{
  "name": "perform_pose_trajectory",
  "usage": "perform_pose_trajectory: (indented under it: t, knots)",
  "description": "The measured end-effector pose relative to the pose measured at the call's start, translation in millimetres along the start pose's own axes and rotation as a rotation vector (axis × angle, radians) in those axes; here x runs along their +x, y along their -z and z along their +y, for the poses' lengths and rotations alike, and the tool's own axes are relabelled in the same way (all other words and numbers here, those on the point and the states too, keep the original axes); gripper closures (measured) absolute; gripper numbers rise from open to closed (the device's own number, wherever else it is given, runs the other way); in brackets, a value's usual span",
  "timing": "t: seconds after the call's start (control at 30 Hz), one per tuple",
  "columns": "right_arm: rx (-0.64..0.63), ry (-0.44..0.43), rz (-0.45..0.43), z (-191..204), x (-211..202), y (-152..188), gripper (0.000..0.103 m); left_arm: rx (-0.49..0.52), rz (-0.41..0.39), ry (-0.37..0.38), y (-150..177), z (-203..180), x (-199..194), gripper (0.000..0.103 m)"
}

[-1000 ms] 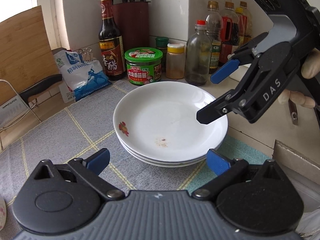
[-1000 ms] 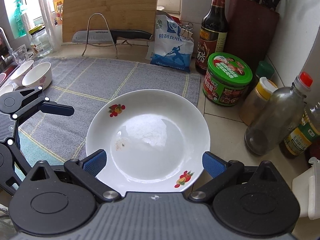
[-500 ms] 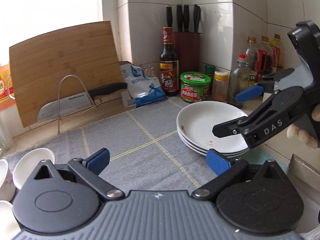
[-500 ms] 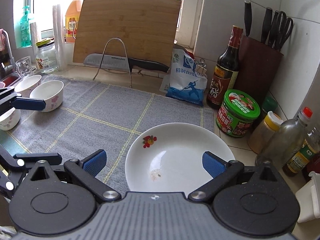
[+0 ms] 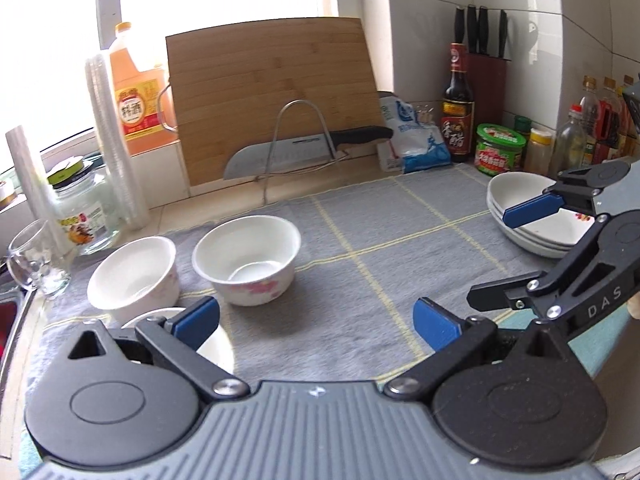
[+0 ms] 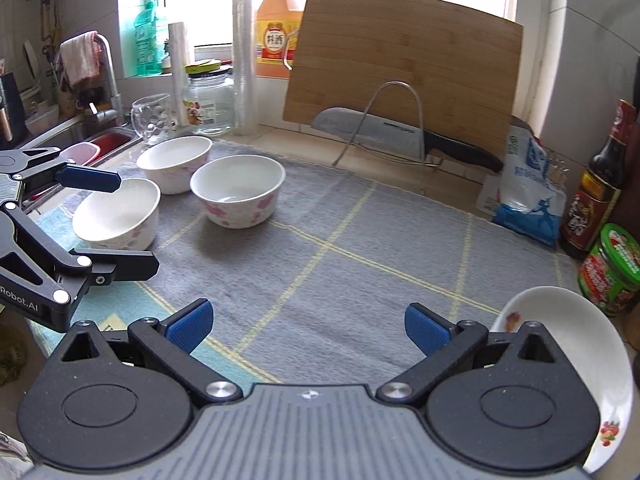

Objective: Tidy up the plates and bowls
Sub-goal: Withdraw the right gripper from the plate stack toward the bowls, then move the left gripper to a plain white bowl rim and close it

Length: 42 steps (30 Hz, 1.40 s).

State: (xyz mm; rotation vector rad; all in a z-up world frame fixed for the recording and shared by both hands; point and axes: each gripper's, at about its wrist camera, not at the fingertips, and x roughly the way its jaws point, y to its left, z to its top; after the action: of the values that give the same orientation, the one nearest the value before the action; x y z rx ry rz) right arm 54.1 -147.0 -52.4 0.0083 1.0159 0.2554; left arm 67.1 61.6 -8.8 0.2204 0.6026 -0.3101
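While both grippers hang above the grey checked dish mat (image 5: 360,240), neither grasps anything: the left gripper (image 5: 316,320) has its blue pads spread wide over bare mat, and the right gripper (image 6: 306,326) is likewise released, its jaws apart with nothing between them.

Three white bowls with pink flower print stand at the left end of the mat. From the right wrist view, the far bowl (image 6: 175,163) sits nearest the sink, the middle bowl (image 6: 238,190) is just right of it, and the near bowl (image 6: 117,216) lies close to the left gripper's fingers. All three are upright and separate, not nested.

At the right end of the mat, a stack of white plates (image 5: 528,220) with a small fruit motif rests near a green-lidded jar (image 5: 500,148) and a dark sauce bottle (image 5: 457,108). Behind the mat, a bamboo cutting board (image 5: 272,96) leans against the wall, with a kitchen knife (image 5: 304,146) resting on a wire rack in front of it.
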Motion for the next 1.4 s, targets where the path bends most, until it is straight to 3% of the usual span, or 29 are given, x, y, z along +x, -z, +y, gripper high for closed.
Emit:
perform_pose_trajectory:
  t: [0.17, 0.33, 0.53, 0.87, 1.07, 1.4]
  knots:
    - [-0.029, -0.089, 0.017, 39.9, 23.3, -10.2, 0.000, -0.009, 0.044, -0.035, 16.1, 39.6, -8.7, 0.001]
    - [-0.074, -0.125, 0.009, 78.1, 40.4, -16.9, 0.000, -0.034, 0.095, -0.084, 24.0, 77.3, -8.3, 0.001]
    - [-0.115, -0.141, 0.011, 113.1, 57.8, -18.9, 0.000, -0.051, 0.150, -0.064, 27.3, 108.9, 5.5, 0.001]
    - [-0.172, -0.183, -0.013, 150.5, 76.3, -27.3, 0.000, 0.015, 0.199, 0.005, 25.4, 123.0, 34.5, 0.003]
    - [-0.206, -0.179, -0.004, 160.7, 90.8, -30.0, 0.003, 0.032, 0.228, 0.023, 24.6, 127.6, 46.7, 0.013]
    - [-0.241, -0.189, -0.003, 168.1, 101.0, -34.0, 0.021, 0.014, 0.268, 0.070, 24.6, 136.1, 58.0, 0.030]
